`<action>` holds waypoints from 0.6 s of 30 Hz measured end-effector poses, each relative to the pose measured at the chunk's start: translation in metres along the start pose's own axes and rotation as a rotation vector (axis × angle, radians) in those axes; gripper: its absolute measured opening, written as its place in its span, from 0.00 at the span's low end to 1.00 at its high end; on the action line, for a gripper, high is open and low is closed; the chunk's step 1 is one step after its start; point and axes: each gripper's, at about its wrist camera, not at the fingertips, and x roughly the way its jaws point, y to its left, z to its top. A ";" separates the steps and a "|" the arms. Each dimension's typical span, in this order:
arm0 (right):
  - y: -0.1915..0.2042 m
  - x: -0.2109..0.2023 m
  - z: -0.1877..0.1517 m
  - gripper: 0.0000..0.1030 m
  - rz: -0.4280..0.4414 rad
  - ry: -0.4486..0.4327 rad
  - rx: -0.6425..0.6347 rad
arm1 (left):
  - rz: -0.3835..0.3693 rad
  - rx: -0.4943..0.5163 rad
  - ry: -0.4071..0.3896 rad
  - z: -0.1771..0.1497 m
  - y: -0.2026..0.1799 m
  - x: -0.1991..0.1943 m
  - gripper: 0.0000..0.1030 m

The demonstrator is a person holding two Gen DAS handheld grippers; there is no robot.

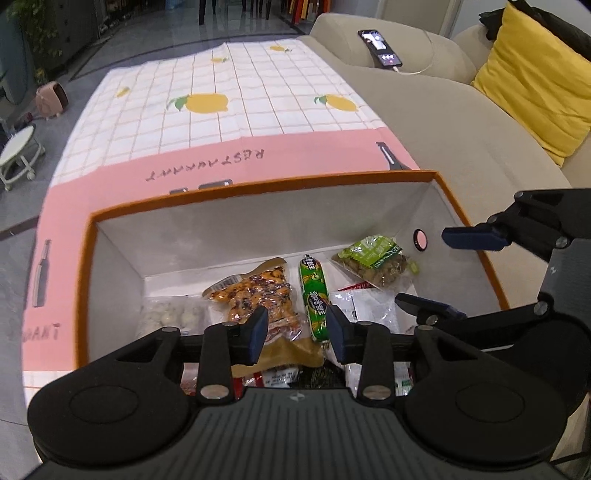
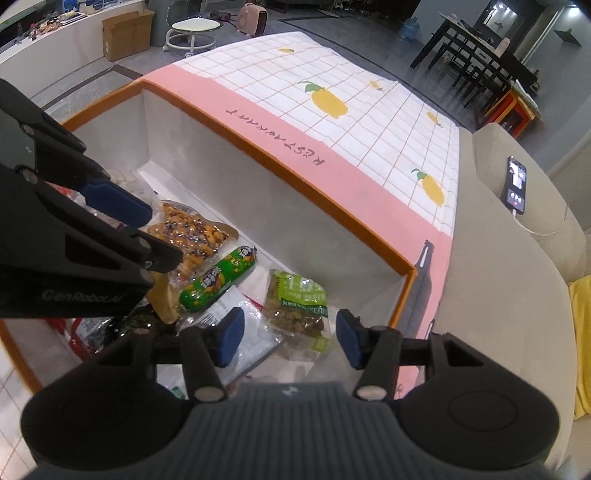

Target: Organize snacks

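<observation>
An orange-rimmed box (image 1: 258, 184) with white inner walls holds several snacks: a green sausage stick (image 1: 314, 299), an orange nut bag (image 1: 255, 295), a green raisin packet (image 1: 376, 260), white packets (image 1: 369, 308) and a bag of pale balls (image 1: 170, 314). My left gripper (image 1: 297, 332) is open and empty above the nut bag and sausage. My right gripper (image 2: 290, 338) is open and empty just above the raisin packet (image 2: 299, 306). The sausage (image 2: 218, 278), the nut bag (image 2: 188, 232) and the box rim (image 2: 295, 181) show in the right wrist view too.
The box stands on a pink and white lemon-print cloth (image 1: 221, 122). A beige sofa (image 1: 443, 122) lies to the right with a yellow cushion (image 1: 535, 77) and a charging phone (image 1: 380, 48). A white round stool (image 2: 192, 33) and a cardboard box (image 2: 127, 33) stand on the floor.
</observation>
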 end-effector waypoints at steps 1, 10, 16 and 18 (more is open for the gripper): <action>0.001 -0.005 0.000 0.54 -0.002 -0.005 0.000 | 0.003 0.003 -0.007 -0.001 -0.001 -0.005 0.44; 0.004 -0.065 -0.004 0.61 -0.025 -0.064 0.003 | 0.037 0.022 -0.094 -0.009 -0.009 -0.070 0.47; 0.012 -0.117 -0.010 0.68 -0.036 -0.109 -0.002 | 0.068 0.048 -0.177 -0.018 -0.019 -0.125 0.52; 0.015 -0.135 -0.012 0.69 -0.036 -0.126 -0.003 | 0.083 0.062 -0.216 -0.024 -0.023 -0.144 0.55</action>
